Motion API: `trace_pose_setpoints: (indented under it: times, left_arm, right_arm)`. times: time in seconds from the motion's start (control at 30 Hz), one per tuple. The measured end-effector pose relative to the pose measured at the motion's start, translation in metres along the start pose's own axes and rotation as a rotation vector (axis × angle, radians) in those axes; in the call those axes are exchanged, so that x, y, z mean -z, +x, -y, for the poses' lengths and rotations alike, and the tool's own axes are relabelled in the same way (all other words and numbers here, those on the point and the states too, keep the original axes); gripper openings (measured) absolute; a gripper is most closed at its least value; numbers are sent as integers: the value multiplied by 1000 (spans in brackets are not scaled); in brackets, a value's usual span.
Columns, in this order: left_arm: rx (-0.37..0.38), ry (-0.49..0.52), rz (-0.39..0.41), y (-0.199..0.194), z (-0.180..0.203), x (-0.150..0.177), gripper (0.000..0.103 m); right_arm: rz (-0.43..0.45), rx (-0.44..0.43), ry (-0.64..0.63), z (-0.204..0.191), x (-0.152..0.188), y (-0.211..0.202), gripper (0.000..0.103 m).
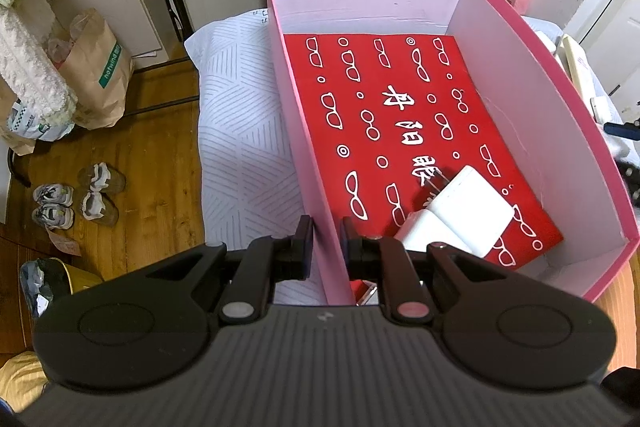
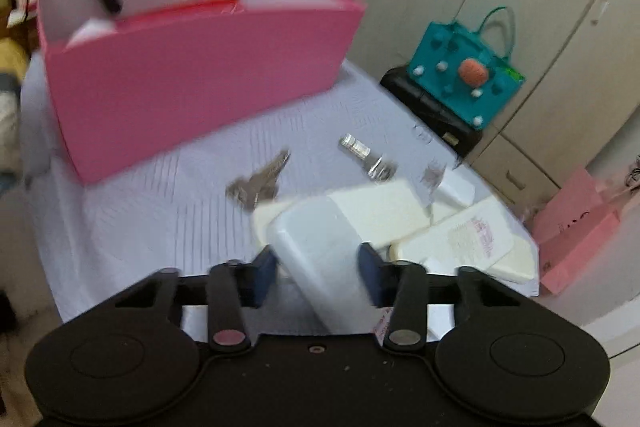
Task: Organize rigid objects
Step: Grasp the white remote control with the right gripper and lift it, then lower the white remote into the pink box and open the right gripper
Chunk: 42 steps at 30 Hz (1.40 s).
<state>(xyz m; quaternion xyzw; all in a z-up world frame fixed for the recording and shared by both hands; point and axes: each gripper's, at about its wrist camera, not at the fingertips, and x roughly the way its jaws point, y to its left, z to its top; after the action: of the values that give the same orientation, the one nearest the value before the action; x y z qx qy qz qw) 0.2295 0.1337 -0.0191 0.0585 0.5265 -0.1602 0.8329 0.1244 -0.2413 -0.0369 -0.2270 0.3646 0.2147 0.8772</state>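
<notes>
A pink box (image 1: 552,75) sits on the table, with a red printed card (image 1: 400,131) on its floor and a white plug adapter (image 1: 460,215) lying on the card. My left gripper (image 1: 326,247) is shut on the box's near left wall (image 1: 316,195). In the right wrist view the box (image 2: 192,83) is at the upper left. My right gripper (image 2: 318,267) is shut on a white rectangular block (image 2: 320,251) and holds it above the table. Keys (image 2: 260,183), a small clear bottle (image 2: 364,155) and cream flat cases (image 2: 460,239) lie on the cloth.
The table has a white patterned cloth (image 2: 160,211). A teal bag (image 2: 464,75) stands on a black case beyond the table, and a pink paper bag (image 2: 576,227) stands on the floor at the right. Shoes (image 1: 76,203) and paper bags are on the wooden floor at the left.
</notes>
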Motion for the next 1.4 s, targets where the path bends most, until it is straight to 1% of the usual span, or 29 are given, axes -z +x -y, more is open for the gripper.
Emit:
trace_pose_setpoints:
  times: [0.03, 0.1, 0.17, 0.27, 0.4, 0.5, 0.6, 0.7, 0.77, 0.8, 0.87, 0.93, 1.0, 1.07, 1.17, 1.27, 1.33, 1.4]
  left_arm:
    - [1, 0, 0, 0, 0, 0, 13]
    - [1, 0, 0, 0, 0, 0, 13]
    - [1, 0, 0, 0, 0, 0, 13]
    - [-3, 6, -2, 0, 1, -1, 13]
    - [-7, 12, -3, 0, 3, -1, 13]
    - [-3, 8, -4, 0, 3, -2, 13]
    - [-2, 6, -3, 0, 2, -1, 13]
    - [-5, 14, -3, 0, 3, -1, 13]
    - [-6, 18, -3, 1, 3, -1, 12]
    - [-5, 19, -4, 1, 3, -1, 13]
    - [-3, 20, -3, 1, 3, -1, 13]
    - [1, 20, -1, 1, 2, -1, 13]
    - [2, 24, 0, 1, 2, -1, 13]
    - [3, 25, 0, 1, 2, 0, 13]
    - [0, 37, 1, 0, 3, 0, 13]
    - [-3, 46, 5, -1, 5, 1, 13]
    - [-5, 56, 11, -2, 6, 2, 13]
    - [-1, 55, 9, -2, 5, 2, 13]
  right_arm:
    - [9, 2, 34, 2, -1, -3, 39]
    - [23, 6, 85, 7, -2, -9, 30]
    - [37, 23, 128, 10, -7, -16, 25]
    - [54, 34, 155, 13, -13, -22, 19]
    - [82, 6, 192, 13, -24, -33, 18]
    - [129, 30, 175, 6, -33, -46, 18]
    - [195, 23, 184, 5, -49, -63, 18]
    - [279, 18, 167, -1, -71, -84, 18]
    - [342, -21, 170, -3, -87, -99, 18]
    - [371, -58, 184, -2, -95, -105, 18]
    - [410, -153, 212, -1, -110, -110, 18]
    - [425, -257, 241, -2, -123, -108, 18]
    - [409, -339, 254, -7, -135, -98, 18]
    - [375, -385, 252, -15, -144, -80, 18]
    - [307, -390, 229, -32, -156, -48, 18]
    - [202, -375, 239, -44, -164, -11, 18]
    - [115, -393, 285, -46, -168, 18, 18]
    - [89, -414, 334, -43, -169, 36, 18]
